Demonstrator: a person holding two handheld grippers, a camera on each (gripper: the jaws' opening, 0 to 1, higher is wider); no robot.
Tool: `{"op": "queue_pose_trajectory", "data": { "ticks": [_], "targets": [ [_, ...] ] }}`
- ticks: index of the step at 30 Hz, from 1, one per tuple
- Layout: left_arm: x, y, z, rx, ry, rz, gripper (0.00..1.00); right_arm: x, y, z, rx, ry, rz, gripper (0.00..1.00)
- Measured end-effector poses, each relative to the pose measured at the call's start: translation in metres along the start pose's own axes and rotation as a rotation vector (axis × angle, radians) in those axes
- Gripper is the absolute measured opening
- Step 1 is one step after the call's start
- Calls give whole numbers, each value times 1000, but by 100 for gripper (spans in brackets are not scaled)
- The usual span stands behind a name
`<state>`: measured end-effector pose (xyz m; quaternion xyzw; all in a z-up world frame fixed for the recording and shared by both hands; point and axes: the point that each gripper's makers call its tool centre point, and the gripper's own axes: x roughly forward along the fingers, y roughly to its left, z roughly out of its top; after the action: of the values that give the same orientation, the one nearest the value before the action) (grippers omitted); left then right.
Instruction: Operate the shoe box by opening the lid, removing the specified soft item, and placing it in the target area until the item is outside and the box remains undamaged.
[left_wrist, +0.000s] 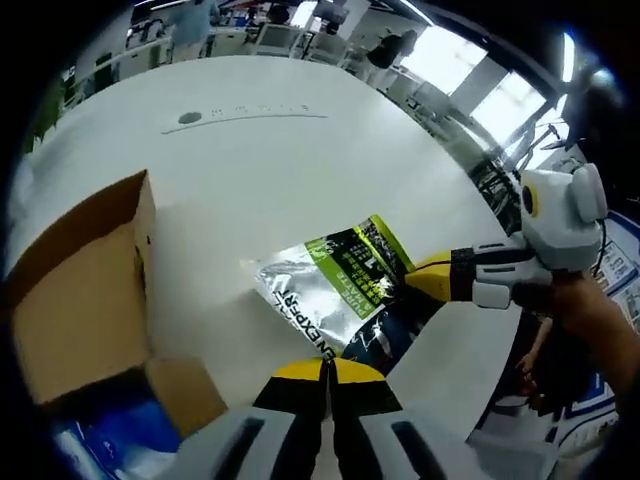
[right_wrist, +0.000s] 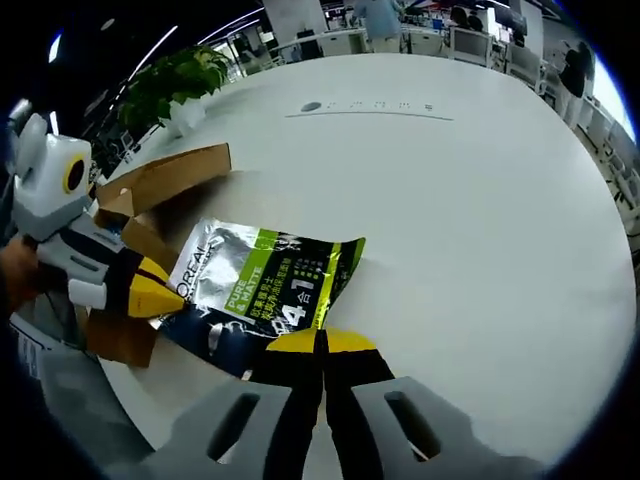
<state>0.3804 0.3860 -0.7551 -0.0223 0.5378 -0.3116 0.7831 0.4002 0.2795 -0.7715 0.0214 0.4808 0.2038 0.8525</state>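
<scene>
The brown cardboard shoe box stands open at the left, its lid flap raised, with something blue inside. A soft silver, green and black pouch is outside the box, over the white table. My left gripper is shut, and its yellow tips pinch the pouch's near edge. My right gripper is shut on the opposite edge of the pouch. Each gripper shows in the other's view: the right gripper from the right, the left gripper from the left.
The round white table stretches away behind the pouch, with a small grey disc and a thin line near its far side. A potted plant stands beyond the box. Office chairs and desks ring the table.
</scene>
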Motion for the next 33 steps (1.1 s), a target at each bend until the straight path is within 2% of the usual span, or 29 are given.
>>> {"op": "queue_pose_trajectory", "data": {
  "ticks": [8,14,15,21,22,26,29,33],
  "targets": [
    [8,1,-2,45,27,11,1,6,-5,-5,15,5,1,0],
    [12,5,-6,115,62,51,1,11,-3,-6,32,2,12,0],
    [13,8,-6,167,77,73,1,11,-3,-7,34,2,14,0],
    [14,10,-9,245,104,115,3,14,-1,-6,61,-10,20,0],
    [13,12,-9,290,107,131,3,15,-1,-7,63,-9,17,0],
    [9,12,-5,353,105,159,5,16,0,-7,58,-2,-2,0],
    [4,12,-4,371,108,168,7,18,-1,-9,46,5,-18,0],
    [-2,14,-3,358,97,161,9,17,-1,-10,49,6,-25,0]
  ]
}}
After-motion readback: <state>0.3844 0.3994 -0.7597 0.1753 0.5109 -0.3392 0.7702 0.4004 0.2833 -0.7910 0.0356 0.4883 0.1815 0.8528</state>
